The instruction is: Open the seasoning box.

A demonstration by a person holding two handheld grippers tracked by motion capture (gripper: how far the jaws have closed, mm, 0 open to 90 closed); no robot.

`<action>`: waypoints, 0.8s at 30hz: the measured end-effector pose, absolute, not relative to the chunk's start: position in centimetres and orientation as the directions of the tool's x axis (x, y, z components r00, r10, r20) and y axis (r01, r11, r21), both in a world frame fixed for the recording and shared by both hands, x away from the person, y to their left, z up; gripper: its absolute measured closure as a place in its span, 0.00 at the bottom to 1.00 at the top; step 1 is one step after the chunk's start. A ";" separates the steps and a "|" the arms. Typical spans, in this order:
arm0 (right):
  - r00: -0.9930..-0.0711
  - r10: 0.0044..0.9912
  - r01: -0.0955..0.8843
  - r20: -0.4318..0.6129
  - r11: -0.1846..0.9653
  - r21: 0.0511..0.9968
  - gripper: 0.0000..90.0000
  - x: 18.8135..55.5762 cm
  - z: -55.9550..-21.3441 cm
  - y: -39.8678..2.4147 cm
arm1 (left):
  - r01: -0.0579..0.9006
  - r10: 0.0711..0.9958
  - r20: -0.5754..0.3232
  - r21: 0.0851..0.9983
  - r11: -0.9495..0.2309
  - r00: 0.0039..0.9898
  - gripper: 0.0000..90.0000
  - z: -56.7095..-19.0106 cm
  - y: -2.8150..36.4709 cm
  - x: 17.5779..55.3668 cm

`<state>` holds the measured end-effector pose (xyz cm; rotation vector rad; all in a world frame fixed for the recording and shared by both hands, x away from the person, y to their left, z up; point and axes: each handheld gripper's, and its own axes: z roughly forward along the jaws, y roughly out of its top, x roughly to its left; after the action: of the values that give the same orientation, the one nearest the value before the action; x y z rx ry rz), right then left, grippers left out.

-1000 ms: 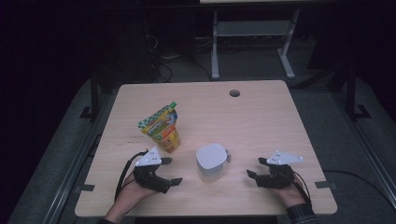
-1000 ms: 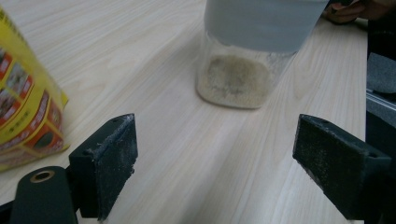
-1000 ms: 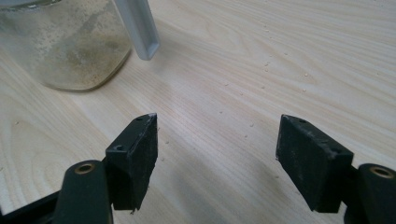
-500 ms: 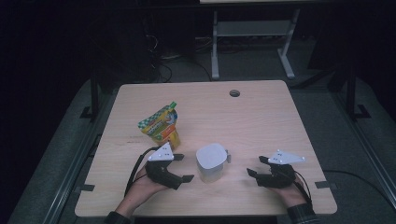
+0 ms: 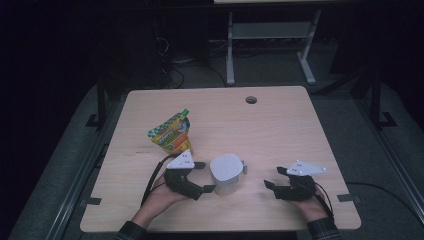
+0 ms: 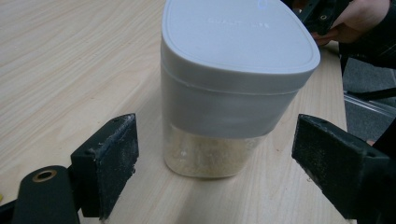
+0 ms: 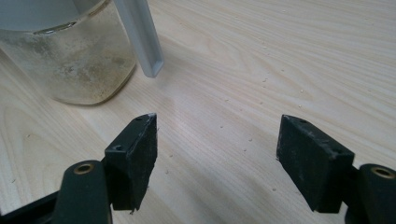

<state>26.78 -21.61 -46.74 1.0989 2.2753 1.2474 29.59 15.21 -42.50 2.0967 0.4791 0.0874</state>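
Observation:
A clear jar with a broad white lid (image 5: 226, 172) stands near the table's front, with pale residue on its glass (image 6: 205, 156). My left gripper (image 5: 204, 176) sits just left of it, open, its jaws pointing at the jar. In the left gripper view the jaws (image 6: 215, 158) stand wide on either side of the jar without touching it. My right gripper (image 5: 272, 178) rests open on the table right of the jar, with bare wood between its jaws (image 7: 217, 149); the jar (image 7: 70, 60) and its lid latch (image 7: 140, 37) show at upper left.
A colourful snack pouch (image 5: 171, 133) stands behind the left gripper. The wooden table (image 5: 280, 130) has a cable hole (image 5: 251, 100) near its far edge. A metal stand (image 5: 270, 45) is on the floor beyond. Fine crumbs dot the wood by the right gripper.
My left gripper has slid to the right, up to the jar, with its jaws now flanking it. The right gripper and the jar have stayed put.

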 end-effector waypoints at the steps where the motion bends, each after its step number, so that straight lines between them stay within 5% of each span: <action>1: -0.652 0.754 0.472 0.079 0.322 0.821 0.32 26.8 -46.7 -21.6 | 0.299 0.366 -0.123 0.828 -0.474 0.922 0.16 -42.5 15.1 29.6; 24: -0.649 0.757 0.471 0.078 0.319 0.822 0.32 26.8 -46.7 -21.8 | 0.268 0.333 -0.112 0.839 -0.473 0.936 0.23 -41.7 13.8 29.9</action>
<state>26.81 -21.82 -46.69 1.1003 2.2689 1.2480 29.86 13.78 -41.71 2.0901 0.4270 0.0814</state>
